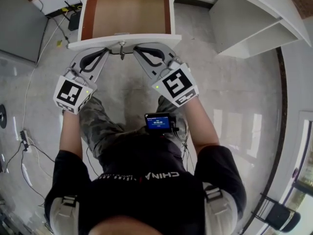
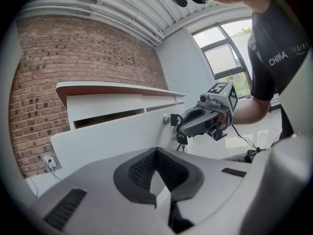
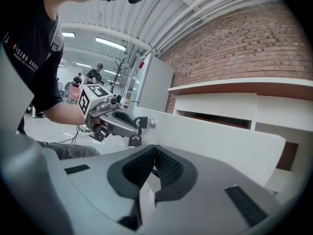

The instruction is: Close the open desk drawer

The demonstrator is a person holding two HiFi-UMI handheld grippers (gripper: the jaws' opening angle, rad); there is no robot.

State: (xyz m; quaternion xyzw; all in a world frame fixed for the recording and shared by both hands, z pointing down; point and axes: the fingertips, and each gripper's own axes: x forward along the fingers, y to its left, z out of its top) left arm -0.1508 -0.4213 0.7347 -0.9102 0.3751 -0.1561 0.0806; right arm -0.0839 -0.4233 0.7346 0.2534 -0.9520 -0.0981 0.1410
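Drawer (image 1: pixel 128 13) stands pulled out at upper centre; left gripper (image 1: pixel 104 51) and right gripper (image 1: pixel 137 50), jaws together and empty, meet its white front beside the key (image 1: pixel 122 46). Best push both evenly, keeping it straight.

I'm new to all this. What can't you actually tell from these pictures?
- Back of the drawer: cut off by the head view's top edge.
- Writing on the small screen, head view: too small.
- Whether left gripper and right gripper touch the drawer front: its lip overhangs their tips, head view.
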